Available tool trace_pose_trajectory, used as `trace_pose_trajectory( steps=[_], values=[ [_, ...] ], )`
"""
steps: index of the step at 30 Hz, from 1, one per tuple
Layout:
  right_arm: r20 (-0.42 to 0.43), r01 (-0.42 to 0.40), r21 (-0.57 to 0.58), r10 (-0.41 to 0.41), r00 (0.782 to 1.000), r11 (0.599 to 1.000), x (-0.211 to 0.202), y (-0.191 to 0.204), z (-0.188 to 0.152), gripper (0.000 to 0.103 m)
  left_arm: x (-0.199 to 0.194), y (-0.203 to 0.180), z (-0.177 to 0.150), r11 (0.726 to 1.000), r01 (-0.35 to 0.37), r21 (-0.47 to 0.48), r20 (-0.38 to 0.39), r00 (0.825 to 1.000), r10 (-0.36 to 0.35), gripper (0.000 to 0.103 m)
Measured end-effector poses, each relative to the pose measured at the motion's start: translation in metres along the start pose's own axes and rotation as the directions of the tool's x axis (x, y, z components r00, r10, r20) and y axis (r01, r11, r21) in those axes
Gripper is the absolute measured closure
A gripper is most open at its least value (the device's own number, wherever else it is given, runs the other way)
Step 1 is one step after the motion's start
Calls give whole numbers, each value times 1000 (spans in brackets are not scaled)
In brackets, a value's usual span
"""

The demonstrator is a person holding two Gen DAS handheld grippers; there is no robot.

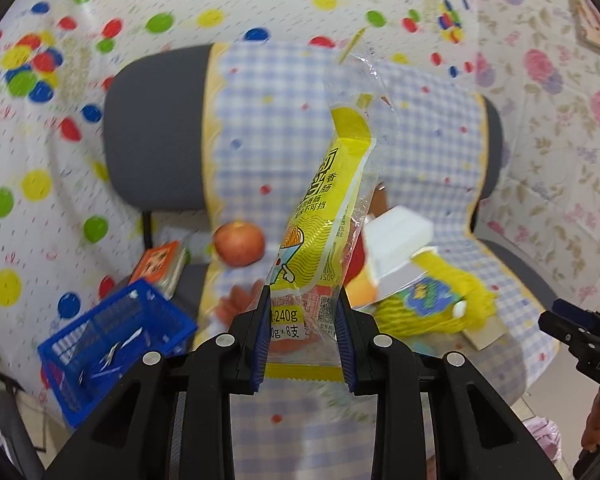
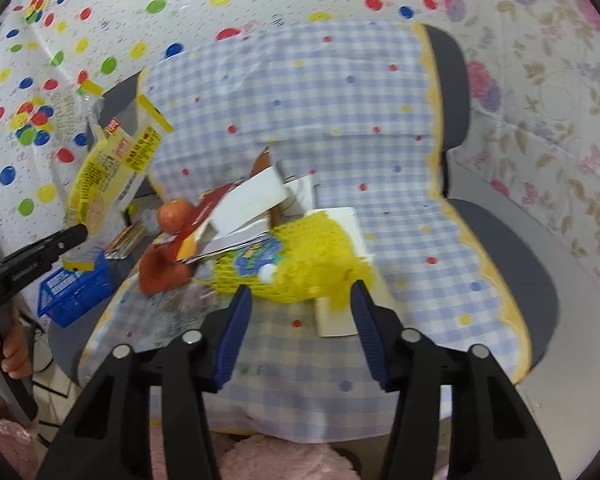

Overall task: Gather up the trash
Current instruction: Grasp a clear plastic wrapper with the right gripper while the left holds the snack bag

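The blue basket (image 1: 112, 344) stood off the chair's (image 1: 156, 128) left edge. The left gripper (image 1: 303, 300) was clamped on the yellow sausage wrapper (image 1: 320, 216), held raised above the seat's left edge. The apple (image 1: 239, 243) lay near that edge. The right gripper (image 2: 300, 292) was spread apart just before the yellow mesh bag (image 2: 300, 264) at mid-seat.

1 wrapper (image 1: 324, 216), 1 apple (image 1: 239, 243), 1 basket (image 1: 116, 336).

Bright, even indoor light, soft shadows; fisheye bending with dark corners, slight motion blur throughout.
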State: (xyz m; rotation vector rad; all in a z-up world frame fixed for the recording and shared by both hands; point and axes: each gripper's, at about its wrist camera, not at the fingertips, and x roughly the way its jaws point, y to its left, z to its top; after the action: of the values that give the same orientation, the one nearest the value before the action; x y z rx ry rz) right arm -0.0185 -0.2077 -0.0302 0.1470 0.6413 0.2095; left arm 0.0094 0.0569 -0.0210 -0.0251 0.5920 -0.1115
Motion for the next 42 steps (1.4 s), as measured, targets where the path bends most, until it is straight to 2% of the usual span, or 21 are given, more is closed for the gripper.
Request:
trace_pose_trajectory(
  steps=[5,10,16,19,21,23,25,30,34,37,42],
  values=[
    [-91,-76,-13,75,993,997,48,29,-8,61,6,12,-14,1000,-31,0,-21,999,31,73],
    [-183,-101,32,106,977,994,91,42,-16,56,17,21,-23,1000,-27,-1,-52,998,27,73],
    [-247,-122,90,141,959,988,127,45,-21,56,29,24,-28,1000,-18,-8,-75,997,17,72],
    [-239,-131,117,156,958,984,134,43,-24,56,31,24,-30,1000,-17,-7,-79,997,16,72],
    [-238,-141,132,170,956,981,134,43,-24,70,32,24,-30,1000,-17,-8,-82,997,16,72],
    [-208,-162,162,194,959,974,128,40,-24,86,31,25,-30,1000,-21,-11,-85,996,20,72],
    [-153,-195,153,218,964,969,110,43,-16,88,27,24,-28,1000,-28,-9,-81,996,28,72],
    [-3,-229,-5,229,973,973,43,63,20,89,5,23,-15,999,-35,-7,-32,999,35,72],
    [96,-194,-113,205,974,975,-7,72,34,90,-15,18,-5,1000,-2,-9,-5,1000,2,72],
    [135,-153,-146,173,976,977,-25,69,31,90,-25,11,-2,998,52,-25,-11,999,-52,72],
    [155,-120,-121,138,978,985,-33,47,22,90,-35,-4,-4,996,85,-14,-4,996,-85,72]
  ],
)
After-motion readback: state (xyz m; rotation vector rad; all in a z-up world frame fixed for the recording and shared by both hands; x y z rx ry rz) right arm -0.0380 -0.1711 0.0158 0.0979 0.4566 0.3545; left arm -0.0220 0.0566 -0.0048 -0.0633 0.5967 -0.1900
